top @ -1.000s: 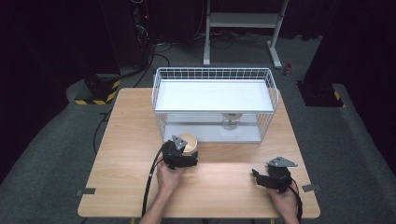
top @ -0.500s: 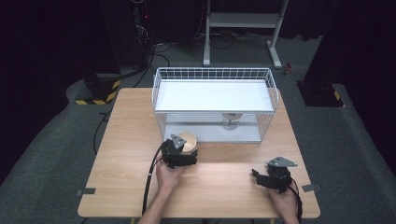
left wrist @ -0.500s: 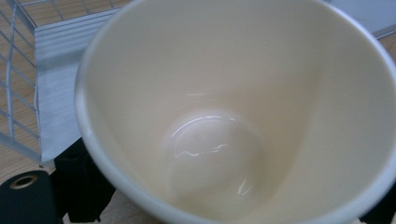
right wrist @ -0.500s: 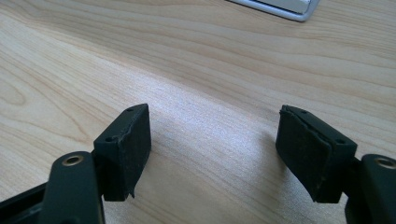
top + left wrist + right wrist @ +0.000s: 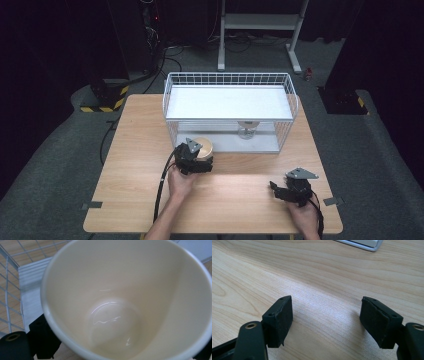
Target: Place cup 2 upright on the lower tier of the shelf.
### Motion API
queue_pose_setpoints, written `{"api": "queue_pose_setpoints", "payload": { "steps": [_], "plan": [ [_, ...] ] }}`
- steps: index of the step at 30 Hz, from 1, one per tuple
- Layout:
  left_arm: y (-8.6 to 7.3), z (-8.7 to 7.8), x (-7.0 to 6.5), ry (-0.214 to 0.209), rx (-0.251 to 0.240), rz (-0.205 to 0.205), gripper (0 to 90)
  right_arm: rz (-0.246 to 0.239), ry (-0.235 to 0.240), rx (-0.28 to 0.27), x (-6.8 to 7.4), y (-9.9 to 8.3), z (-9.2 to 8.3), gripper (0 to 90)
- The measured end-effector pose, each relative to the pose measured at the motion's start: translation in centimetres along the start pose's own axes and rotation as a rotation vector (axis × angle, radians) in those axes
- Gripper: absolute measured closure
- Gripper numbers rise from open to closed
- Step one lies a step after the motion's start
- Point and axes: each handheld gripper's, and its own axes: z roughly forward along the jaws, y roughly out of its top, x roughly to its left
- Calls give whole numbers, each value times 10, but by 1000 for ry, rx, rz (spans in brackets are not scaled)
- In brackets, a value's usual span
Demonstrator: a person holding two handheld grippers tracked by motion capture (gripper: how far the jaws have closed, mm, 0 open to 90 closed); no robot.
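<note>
A: status L side?

B: left gripper (image 5: pixel 196 159) has the cream cup (image 5: pixel 202 148) clamped between its jaws, just in front of the wire rack (image 5: pixel 170 107), near its left front corner. In the left gripper view the cup (image 5: pixel 130 300) is right up against the cam, mouth toward it, inside looks empty. One black jaw pad sits tight on the outer wall, bottom left.

A: cup on the table or lifted?

B: can't tell from the high view. Gripper body covers the base.

A: R side?

B: right gripper (image 5: pixel 280 190) rests low at the front right of the wooden table (image 5: pixel 130 165), well apart from cup and rack. Jaws spread wide, nothing between, bare wood under them in the right gripper view (image 5: pixel 325 322).

A: anything in the rack?

B: small metal stemmed piece (image 5: pixel 247 129) on the lower tray, under the white shelf (image 5: pixel 230 102). Too small to ID.
</note>
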Motion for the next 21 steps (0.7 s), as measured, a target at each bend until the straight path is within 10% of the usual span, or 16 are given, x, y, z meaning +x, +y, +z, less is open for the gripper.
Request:
{"api": "queue_pose_setpoints", "payload": {
  "steps": [21],
  "plan": [
    [18, 22, 8, 10, 34, -22, 87, 1, 0, 1, 0, 0, 0, 266]
  ]
}}
